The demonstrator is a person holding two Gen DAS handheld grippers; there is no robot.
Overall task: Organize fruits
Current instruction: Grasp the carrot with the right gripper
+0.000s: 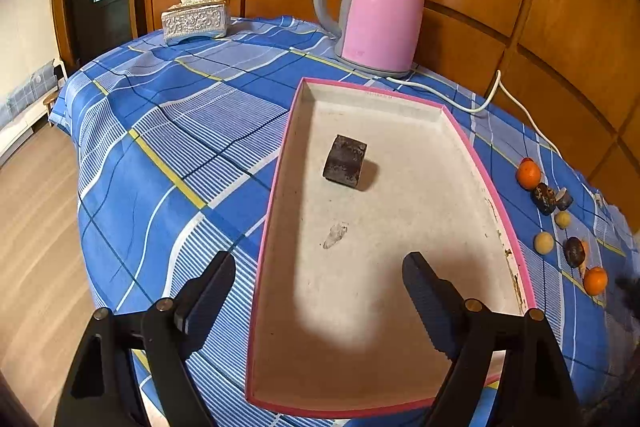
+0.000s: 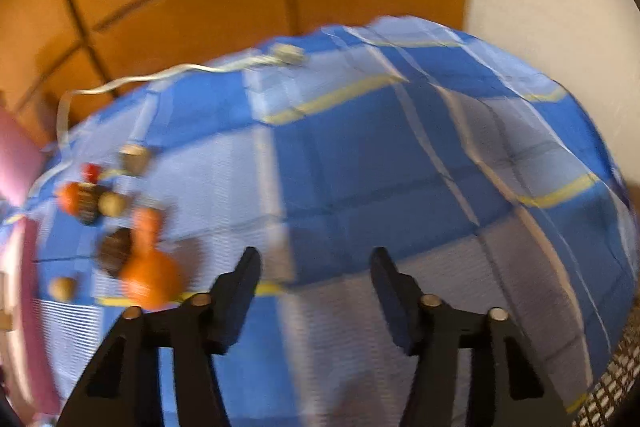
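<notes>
Left gripper [image 1: 318, 271] open over tray [image 1: 280, 163]; 1 dark block [image 1: 344, 160] inside.

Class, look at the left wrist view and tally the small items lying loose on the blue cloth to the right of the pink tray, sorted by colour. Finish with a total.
Orange: 2, one far, one near
Dark brown or black: 3
Pale yellow: 2
Total: 7
A red speck behind the far orange one is too small to count.

Left claw [image 1: 318, 277] spread wide, right claw [image 2: 316, 273] likewise, both empty
</notes>
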